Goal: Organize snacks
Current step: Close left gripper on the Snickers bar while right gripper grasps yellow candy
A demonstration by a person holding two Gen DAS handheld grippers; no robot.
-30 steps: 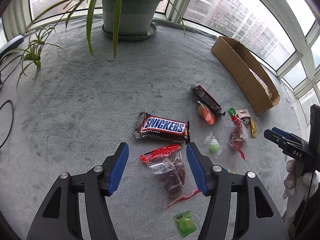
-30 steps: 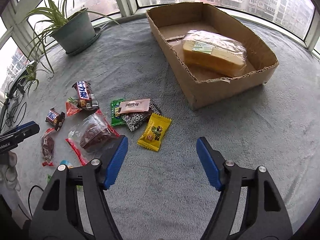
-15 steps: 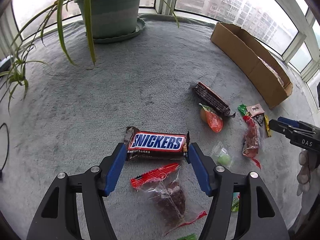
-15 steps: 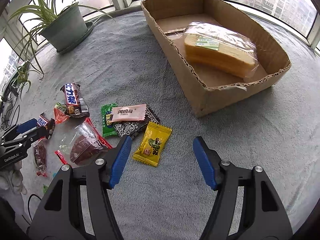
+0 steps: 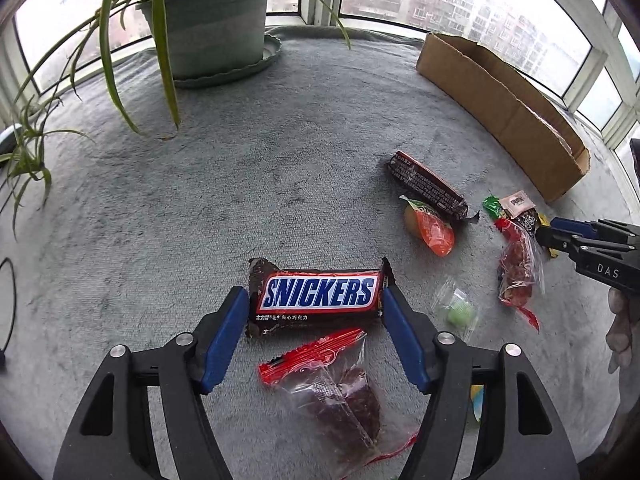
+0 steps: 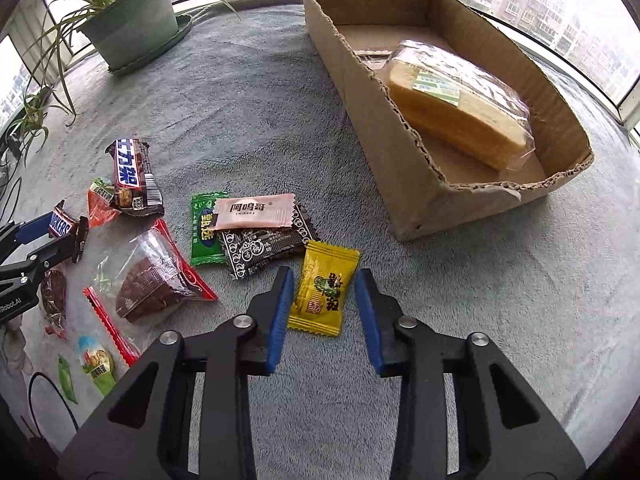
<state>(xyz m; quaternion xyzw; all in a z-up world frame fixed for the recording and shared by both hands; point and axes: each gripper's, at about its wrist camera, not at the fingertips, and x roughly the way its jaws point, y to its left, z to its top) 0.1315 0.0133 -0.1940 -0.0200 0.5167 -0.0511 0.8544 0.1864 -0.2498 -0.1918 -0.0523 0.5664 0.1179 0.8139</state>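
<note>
**Two tools brought over their snacks**

Two changes from a second ago are recorded. The left tool (image 5: 315, 294), then set astride the red-topped bag of dark fruit (image 5: 340, 392), is now placed further forward, with the Snickers bar (image 5: 318, 298) lying lengthwise between its blue pads. Its jaws are closing; the crimped wrapper ends are seen right at the pads, but no squeeze on the bar is shown. The right tool (image 6: 324, 276), earlier held short of the yellow packet (image 6: 322, 292), has been lowered astride it. Its jaws are closing too, narrower than before, with slim gaps left on both sides, so the packet is not yet gripped. Both snacks lie flat on the grey-covered worktop (image 5: 240, 168).

Surroundings: the red-topped bag lies just behind the bar, under the left tool. A black patterned packet (image 6: 264, 246) touches the yellow packet's upper left corner and is overlapped by a pink sachet (image 6: 254, 212) and a green sachet (image 6: 204, 232). A second chocolate bar (image 5: 428, 186) rests on an orange sweet (image 5: 432, 228). The cardboard box (image 6: 420, 200), holding one wrapped cake (image 6: 456, 108), stands well apart. A potted plant (image 5: 212, 28) is set by the window.
</note>
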